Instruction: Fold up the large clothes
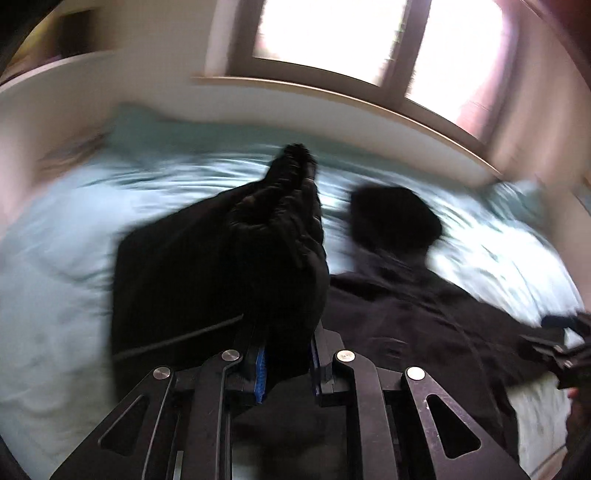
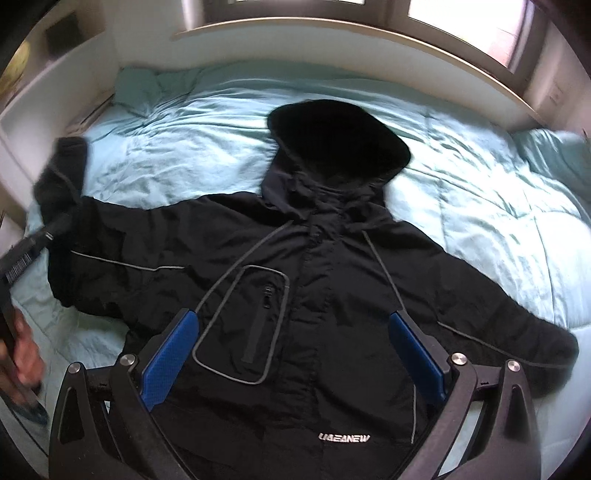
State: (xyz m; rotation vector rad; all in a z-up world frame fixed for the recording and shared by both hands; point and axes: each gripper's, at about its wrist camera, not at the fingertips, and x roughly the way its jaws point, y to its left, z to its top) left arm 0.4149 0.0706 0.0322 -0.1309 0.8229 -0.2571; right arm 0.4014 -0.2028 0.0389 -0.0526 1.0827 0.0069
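Between the clenched fingers of the left gripper sits a bunched black sleeve of the hooded jacket, its cuff standing up past the fingertips; the blue pads pinch the fabric low down. In the right wrist view that gripper shows only at the far left edge. The right gripper hangs with its fingers released and spread wide over the jacket's chest, nothing between them; the zipped chest pocket lies between the fingertips and the logo just below them. Beyond the fingers the jacket lies front-up and spread on the pale blue duvet, hood farthest away toward the window sill. To fold the sleeve well, I judge it should be carried across the chest and laid flat, while the right fingers pin the torso so it does not drag.
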